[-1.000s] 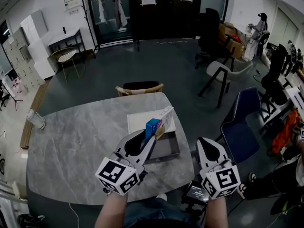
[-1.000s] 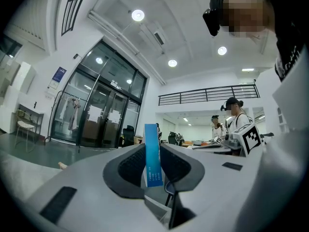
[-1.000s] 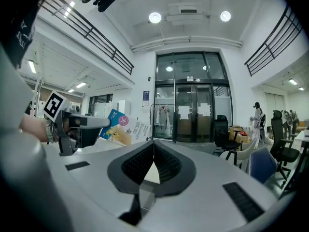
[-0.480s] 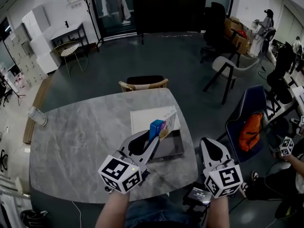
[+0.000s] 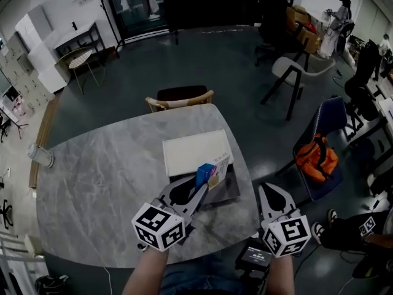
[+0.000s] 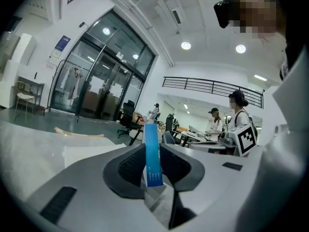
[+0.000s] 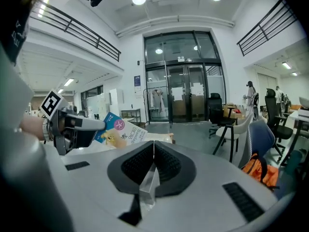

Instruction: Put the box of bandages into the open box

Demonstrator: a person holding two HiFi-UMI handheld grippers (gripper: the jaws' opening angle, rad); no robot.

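My left gripper (image 5: pixel 198 190) is shut on the box of bandages (image 5: pixel 210 171), a flat blue and white carton held on edge between the pads. In the left gripper view the box of bandages (image 6: pixel 152 152) stands upright in the jaws. It hangs just over the open box (image 5: pixel 220 190), a shallow grey tray at the table's near right. The white lid (image 5: pixel 193 151) lies right behind the tray. My right gripper (image 5: pixel 271 196) is shut and empty, off the table's right edge. The right gripper view shows the box of bandages (image 7: pixel 118 131) in the left gripper (image 7: pixel 77 126).
A grey marble table (image 5: pixel 98 171) carries the tray and lid. A wooden chair (image 5: pixel 180 96) stands at its far side. A blue chair with an orange bag (image 5: pixel 315 156) sits to the right. A phone-like device (image 5: pixel 254 256) is at my waist. People stand at the far right.
The view has shifted and the left gripper with the box of bandages has come slightly lower, nearer the open box. The right gripper has kept its place beside the table.
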